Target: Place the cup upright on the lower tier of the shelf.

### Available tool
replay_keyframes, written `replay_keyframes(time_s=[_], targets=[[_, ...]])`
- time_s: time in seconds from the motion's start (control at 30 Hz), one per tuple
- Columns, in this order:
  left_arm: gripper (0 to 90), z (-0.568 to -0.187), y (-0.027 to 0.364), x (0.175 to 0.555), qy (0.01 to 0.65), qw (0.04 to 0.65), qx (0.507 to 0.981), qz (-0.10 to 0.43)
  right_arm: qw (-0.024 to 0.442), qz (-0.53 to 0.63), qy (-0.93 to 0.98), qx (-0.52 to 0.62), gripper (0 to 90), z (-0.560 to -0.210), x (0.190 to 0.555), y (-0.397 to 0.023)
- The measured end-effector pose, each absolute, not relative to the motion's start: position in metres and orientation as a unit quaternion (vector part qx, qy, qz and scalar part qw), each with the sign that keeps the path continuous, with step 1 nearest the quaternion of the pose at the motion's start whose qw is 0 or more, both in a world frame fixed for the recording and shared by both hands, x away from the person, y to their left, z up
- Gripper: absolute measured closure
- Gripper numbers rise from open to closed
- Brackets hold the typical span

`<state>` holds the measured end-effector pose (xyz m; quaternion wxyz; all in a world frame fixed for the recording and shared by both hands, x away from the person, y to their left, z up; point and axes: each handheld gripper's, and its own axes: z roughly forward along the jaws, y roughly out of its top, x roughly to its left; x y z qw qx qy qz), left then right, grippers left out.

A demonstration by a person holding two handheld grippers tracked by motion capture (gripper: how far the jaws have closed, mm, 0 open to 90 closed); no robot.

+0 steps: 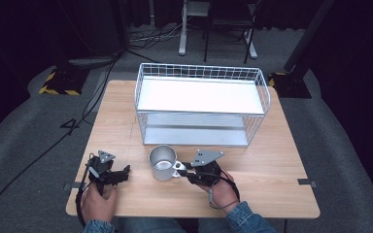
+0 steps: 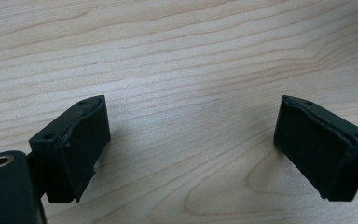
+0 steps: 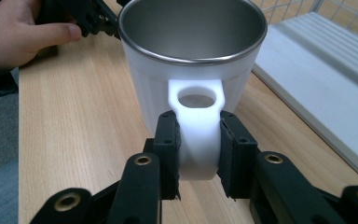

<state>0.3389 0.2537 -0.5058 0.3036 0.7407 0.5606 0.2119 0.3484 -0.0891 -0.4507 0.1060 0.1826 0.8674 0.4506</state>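
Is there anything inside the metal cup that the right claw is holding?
The cup looks empty: bare metal wall shows down from the rim. Its near wall hides the bottom. The right claw grips only the white handle.

Probably lab: floor cables [image 1: 43, 150], stands [image 1: 60, 80].

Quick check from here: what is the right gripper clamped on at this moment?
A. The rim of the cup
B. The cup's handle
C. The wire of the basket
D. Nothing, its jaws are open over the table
B: in the right gripper view the right gripper has both pads pressed against the white handle of the cup, which stands upright on the table.
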Motion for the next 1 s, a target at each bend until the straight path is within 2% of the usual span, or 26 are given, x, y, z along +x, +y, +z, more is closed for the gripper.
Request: replay_keyframes(time_s=[0.2, 0.37, 1.0], targets=[[10.9, -0.506, 0.254, 0.339, 0.561, 0.304, 0.741, 0.212, 0.134, 0.462, 0.859, 0.177, 72.0, -0.444, 0.346, -0.092], [10.9, -0.506, 0.254, 0.339, 0.561, 0.304, 0.741, 0.212, 0.134, 0.474, 0.850, 0.186, 72.0, -0.439, 0.347, -0.096], [10.9, -0.506, 0.254, 0.339, 0.560, 0.304, 0.741, 0.212, 0.177, 0.487, 0.817, 0.251, 71.9, -0.412, 0.374, -0.132]])
